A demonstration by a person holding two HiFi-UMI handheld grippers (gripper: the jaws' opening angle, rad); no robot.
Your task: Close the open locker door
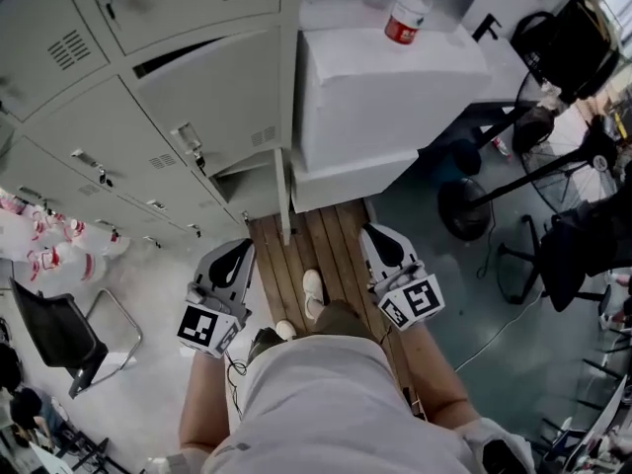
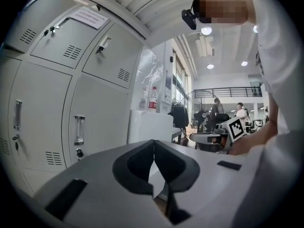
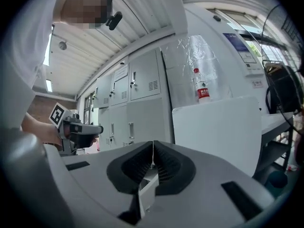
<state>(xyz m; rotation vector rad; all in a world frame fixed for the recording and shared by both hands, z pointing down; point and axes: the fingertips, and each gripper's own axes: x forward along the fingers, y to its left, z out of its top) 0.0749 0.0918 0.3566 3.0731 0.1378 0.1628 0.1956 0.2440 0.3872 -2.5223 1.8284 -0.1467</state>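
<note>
The locker door (image 1: 212, 107) is in the grey bank of lockers at the left of the head view, in the column next to a white box (image 1: 395, 97). It is plain grey, with a latch handle (image 1: 188, 144) near one edge and a small set of vent slots. A dark slit runs along its upper edge and a shadowed gap shows at its lower corner, so it does not sit flush with the doors around it.

Neither tool touches the door. The left tongs (image 1: 237, 253) point towards the lockers from below the door. Their jaws are pressed together with nothing between them, as the left gripper view shows. The right tongs (image 1: 380, 237) are level with them, near the foot of the white box. Their jaws are also fully closed and empty.

Both are held over a strip of wooden planks (image 1: 331, 235), where the person's shoe (image 1: 313, 292) stands. A bottle (image 1: 410, 8) with a red label stands upright on top of the white box. A black chair (image 1: 59, 334) sits at the lower left, well apart from the door.
</note>
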